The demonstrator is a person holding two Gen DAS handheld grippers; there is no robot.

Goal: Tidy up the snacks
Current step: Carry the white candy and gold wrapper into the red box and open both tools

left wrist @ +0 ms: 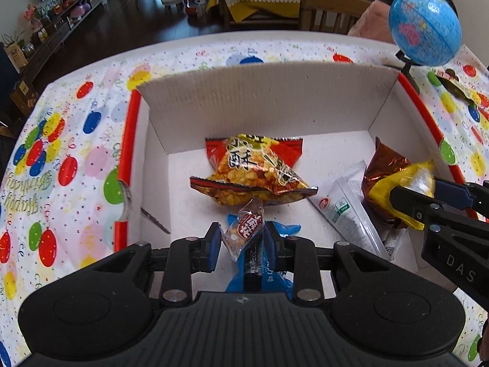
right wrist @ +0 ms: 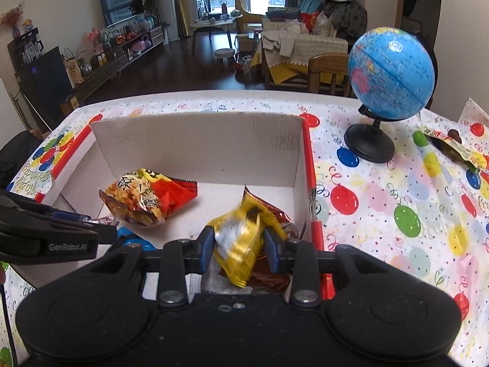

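Note:
A white cardboard box (left wrist: 259,98) (right wrist: 195,140) with red rims sits on the balloon-print tablecloth. My left gripper (left wrist: 241,238) is shut on a small clear packet with a red label (left wrist: 246,226), held over the box's near part. My right gripper (right wrist: 238,241) is shut on a yellow snack packet (right wrist: 241,244) (left wrist: 403,189), low over the box's right side. Inside the box lie an orange-red chip bag (left wrist: 253,171) (right wrist: 143,198), a brown foil bag (left wrist: 385,165) (right wrist: 275,214), a white pouch (left wrist: 345,208) and a blue packet (left wrist: 284,229).
A blue globe (right wrist: 391,76) (left wrist: 424,27) on a black stand sits on the table right of the box. Another snack packet (right wrist: 458,150) (left wrist: 458,88) lies at the far right. A wooden chair (right wrist: 330,73) stands behind the table; the table's far edge runs just beyond the box.

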